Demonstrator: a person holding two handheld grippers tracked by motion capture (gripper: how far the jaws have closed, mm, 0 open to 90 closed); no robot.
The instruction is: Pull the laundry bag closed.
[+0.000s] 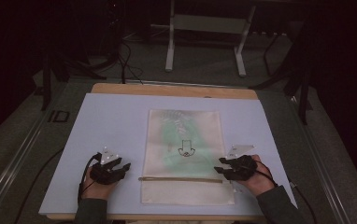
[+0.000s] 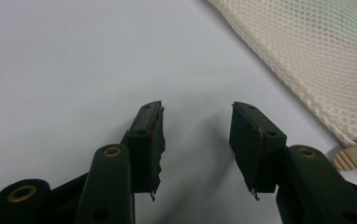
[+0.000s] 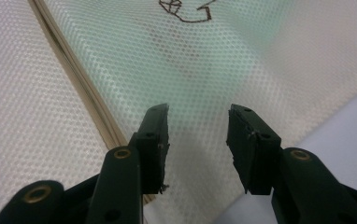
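Observation:
A cream mesh zip bag [image 1: 183, 140] lies flat in the middle of the pale mat [image 1: 111, 121], with something green inside and a small black drawing [image 1: 184, 150] on it. Its zip [image 1: 181, 179] runs across near the front. My left gripper [image 1: 126, 166] rests on the mat just left of the bag, open, with nothing between its jaws. In the left gripper view the left gripper [image 2: 197, 112] points at bare mat, with the mesh bag [image 2: 307, 56] and its zip pull [image 2: 354, 156] at the right. My right gripper [image 1: 218, 165] hovers at the bag's right edge, open. In the right gripper view the right gripper [image 3: 198, 114] is over the mesh bag [image 3: 120, 60], beside the zip [image 3: 78, 88].
The mat covers a wooden table [image 1: 167, 88]. Behind the table stand the white legs of a frame [image 1: 169, 46] and dark cables on the floor. Grey floor runs along both sides.

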